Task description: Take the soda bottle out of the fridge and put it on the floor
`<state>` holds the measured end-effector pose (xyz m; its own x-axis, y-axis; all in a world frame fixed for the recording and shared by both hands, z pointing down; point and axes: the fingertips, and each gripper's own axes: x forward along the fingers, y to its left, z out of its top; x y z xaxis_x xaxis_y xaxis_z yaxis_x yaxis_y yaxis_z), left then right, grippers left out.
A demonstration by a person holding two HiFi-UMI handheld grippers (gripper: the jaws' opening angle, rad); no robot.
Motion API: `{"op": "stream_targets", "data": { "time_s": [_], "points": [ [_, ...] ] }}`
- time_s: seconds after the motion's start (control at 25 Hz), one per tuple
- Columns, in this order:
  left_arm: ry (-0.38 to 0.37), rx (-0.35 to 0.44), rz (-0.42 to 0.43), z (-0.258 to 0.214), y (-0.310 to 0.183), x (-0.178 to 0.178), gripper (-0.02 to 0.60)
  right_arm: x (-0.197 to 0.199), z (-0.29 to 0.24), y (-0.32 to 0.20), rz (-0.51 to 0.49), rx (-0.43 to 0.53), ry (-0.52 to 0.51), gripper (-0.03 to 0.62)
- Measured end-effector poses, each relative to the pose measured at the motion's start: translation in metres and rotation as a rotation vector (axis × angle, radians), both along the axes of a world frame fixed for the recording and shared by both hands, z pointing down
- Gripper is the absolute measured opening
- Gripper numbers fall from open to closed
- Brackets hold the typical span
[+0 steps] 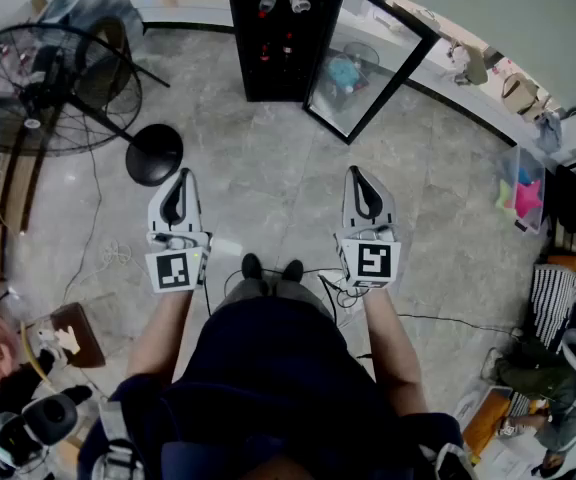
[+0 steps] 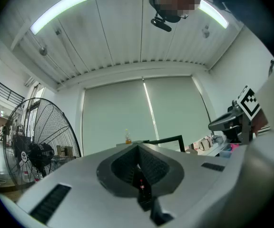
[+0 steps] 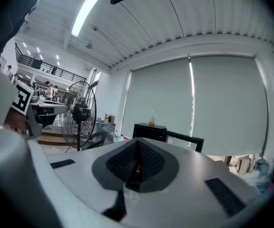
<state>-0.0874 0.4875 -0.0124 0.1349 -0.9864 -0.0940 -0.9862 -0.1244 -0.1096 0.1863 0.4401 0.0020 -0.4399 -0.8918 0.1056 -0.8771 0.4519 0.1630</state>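
Observation:
A black fridge [image 1: 283,38] stands ahead on the stone floor, its glass door [image 1: 368,58] swung open to the right. Two bottles [image 1: 281,3] show near its top, and small red-capped items sit lower inside. My left gripper [image 1: 179,180] and right gripper [image 1: 359,175] are held side by side over the floor, well short of the fridge, both shut and empty. In the left gripper view, a dark red-capped bottle [image 2: 141,183] shows past the left gripper [image 2: 138,148]. The right gripper [image 3: 138,141] points at the fridge [image 3: 149,131], which has an orange-filled bottle [image 3: 152,119] on top.
A large floor fan [image 1: 53,78] with a round black base [image 1: 154,155] stands at the left. Cables trail on the floor near my shoes [image 1: 271,267]. A clear box [image 1: 523,193] of coloured things sits at the right. A person [image 1: 543,368] sits at the lower right.

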Motion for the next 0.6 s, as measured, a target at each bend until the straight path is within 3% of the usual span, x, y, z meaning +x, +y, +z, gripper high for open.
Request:
{"op": "stream_targets", "data": {
  "time_s": [0.6],
  "points": [
    [-0.013, -0.011, 0.005, 0.0034, -0.0061, -0.0056, 0.023, -0.0078, -0.0023, -0.0089, -0.019, 0.029, -0.029, 0.018]
  ]
}}
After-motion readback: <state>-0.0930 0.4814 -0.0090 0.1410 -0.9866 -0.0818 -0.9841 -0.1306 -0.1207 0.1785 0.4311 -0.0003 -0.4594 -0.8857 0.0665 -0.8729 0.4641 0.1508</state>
